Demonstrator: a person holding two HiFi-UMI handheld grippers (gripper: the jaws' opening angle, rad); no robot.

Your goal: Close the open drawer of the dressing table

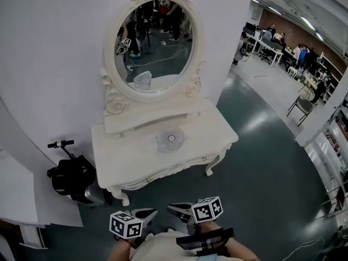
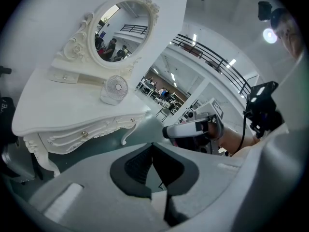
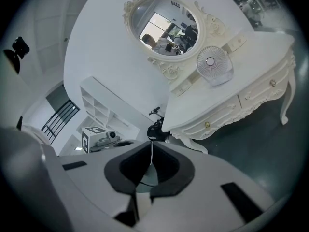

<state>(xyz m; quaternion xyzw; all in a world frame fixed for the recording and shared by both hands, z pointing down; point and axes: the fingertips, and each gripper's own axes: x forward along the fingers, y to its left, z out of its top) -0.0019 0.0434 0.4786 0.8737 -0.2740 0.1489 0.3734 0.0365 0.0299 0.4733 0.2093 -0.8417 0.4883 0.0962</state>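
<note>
The white dressing table [image 1: 136, 162] stands against the wall under an oval mirror [image 1: 155, 39], a short way ahead of both grippers. Its front drawers [image 3: 260, 93] with small knobs look flush with the carved front; I see none standing out. My left gripper [image 1: 151, 215] is held low in front of the table, its jaws [image 2: 152, 145] shut on nothing. My right gripper [image 1: 175, 209] hangs beside it, also shut and empty [image 3: 151, 143]. Neither touches the table. Each gripper shows in the other's view: the right gripper [image 2: 193, 129], the left gripper [image 3: 99, 138].
A small clear fan [image 1: 171, 138] sits on the tabletop. A black scooter with a bag [image 1: 70, 178] leans by the table's left leg, next to a white shelf [image 1: 16, 200]. Dark green floor spreads to the right, with a folding chair [image 1: 300, 106] and people at desks [image 1: 283, 48] far off.
</note>
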